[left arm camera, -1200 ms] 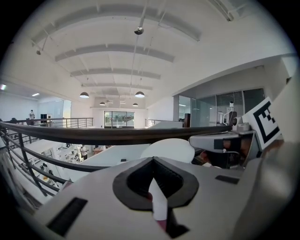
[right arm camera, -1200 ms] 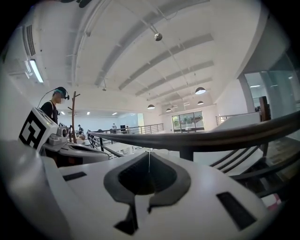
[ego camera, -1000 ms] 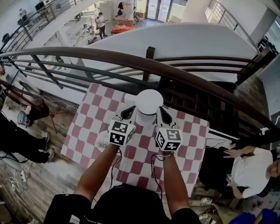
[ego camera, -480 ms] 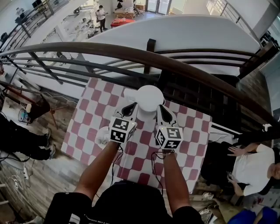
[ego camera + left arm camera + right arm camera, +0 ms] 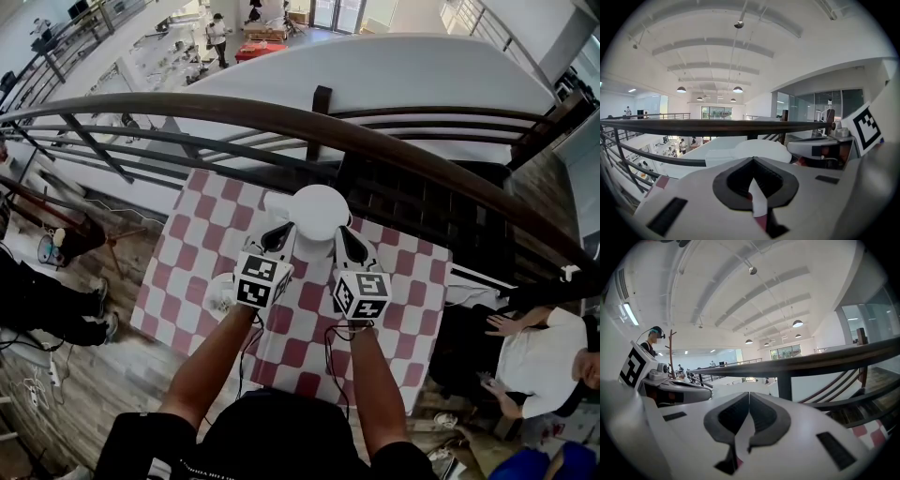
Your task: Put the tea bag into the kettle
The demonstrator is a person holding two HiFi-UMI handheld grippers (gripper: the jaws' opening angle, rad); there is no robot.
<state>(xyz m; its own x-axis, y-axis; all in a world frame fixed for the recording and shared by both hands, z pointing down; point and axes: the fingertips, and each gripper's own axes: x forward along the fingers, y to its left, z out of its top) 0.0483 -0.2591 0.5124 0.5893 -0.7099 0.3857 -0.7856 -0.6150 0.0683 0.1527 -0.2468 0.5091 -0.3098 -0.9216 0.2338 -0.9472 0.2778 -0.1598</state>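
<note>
The white kettle [image 5: 319, 214] stands with its lid on at the far side of the red-and-white checked table [image 5: 187, 244]. In the left gripper view its rounded top [image 5: 761, 149] shows just beyond the jaws. My left gripper [image 5: 278, 234] is close by the kettle's left side, shut on a white paper strip [image 5: 757, 201]. My right gripper [image 5: 345, 242] is close by its right side, shut on a similar white paper piece [image 5: 740, 432]. I cannot tell whether either piece is the tea bag or its wrapper.
A dark wooden handrail [image 5: 375, 150] with metal bars runs just behind the table, above an open drop. A small white object [image 5: 220, 295] lies on the cloth left of my left arm. A seated person [image 5: 544, 361] is at the right.
Almost nothing: the head view has shifted slightly, and both grippers keep their places beside the kettle, still shut.
</note>
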